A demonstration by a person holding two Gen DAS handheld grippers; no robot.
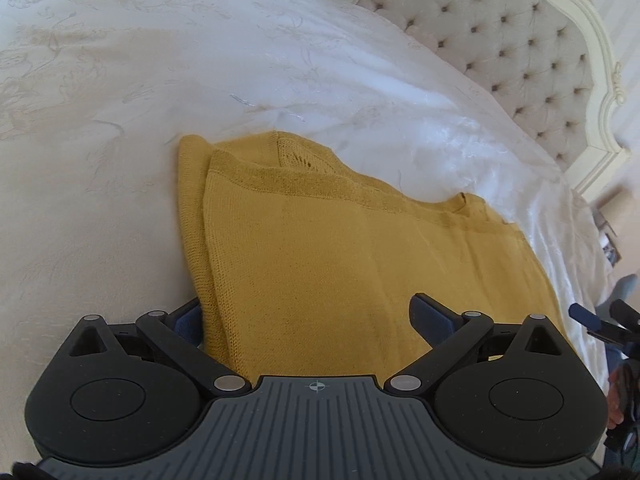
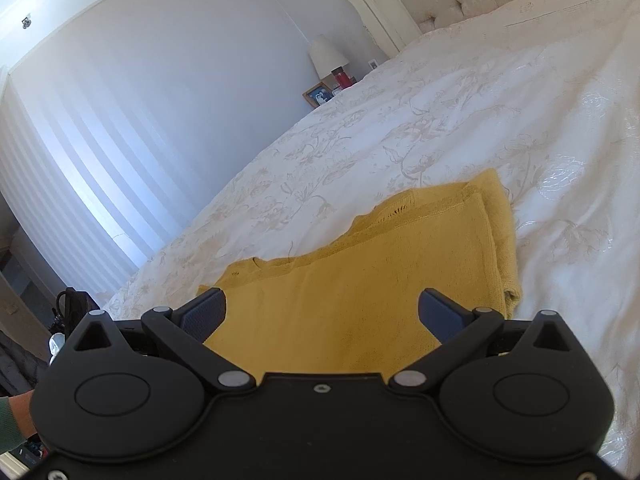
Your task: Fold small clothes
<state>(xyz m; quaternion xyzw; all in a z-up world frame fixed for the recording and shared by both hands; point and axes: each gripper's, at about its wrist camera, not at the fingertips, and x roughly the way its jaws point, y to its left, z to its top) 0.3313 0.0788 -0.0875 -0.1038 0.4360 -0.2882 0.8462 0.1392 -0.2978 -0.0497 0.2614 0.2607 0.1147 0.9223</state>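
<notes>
Both tools stand with fingers spread wide and nothing between them. Left tool [image 1: 310, 320] hangs just above the near part of the yellow knit [image 1: 340, 264], its left finger [image 1: 188, 322] at the knit's left folded edge, its right finger [image 1: 434, 320] over the flat middle. Whether the pads touch the cloth cannot be told. Right tool [image 2: 322, 314] hangs over the same knit [image 2: 360, 280] from the other side, its left finger [image 2: 204, 314] at the near left corner and its right finger [image 2: 442, 314] over the cloth near the right folded edge.

The knit lies folded and flat on the bed [image 1: 200, 80], layers stacked, a ribbed hem band running across the top layer and an openwork patch showing at the far edge. The bedspread [image 2: 440, 120] is white with a floral pattern. Beyond it stands a tufted headboard [image 1: 520, 48]. In the right wrist view a lamp [image 2: 326, 58] and a picture frame [image 2: 318, 95] stand beside the bed, against a striped wall [image 2: 120, 100].
</notes>
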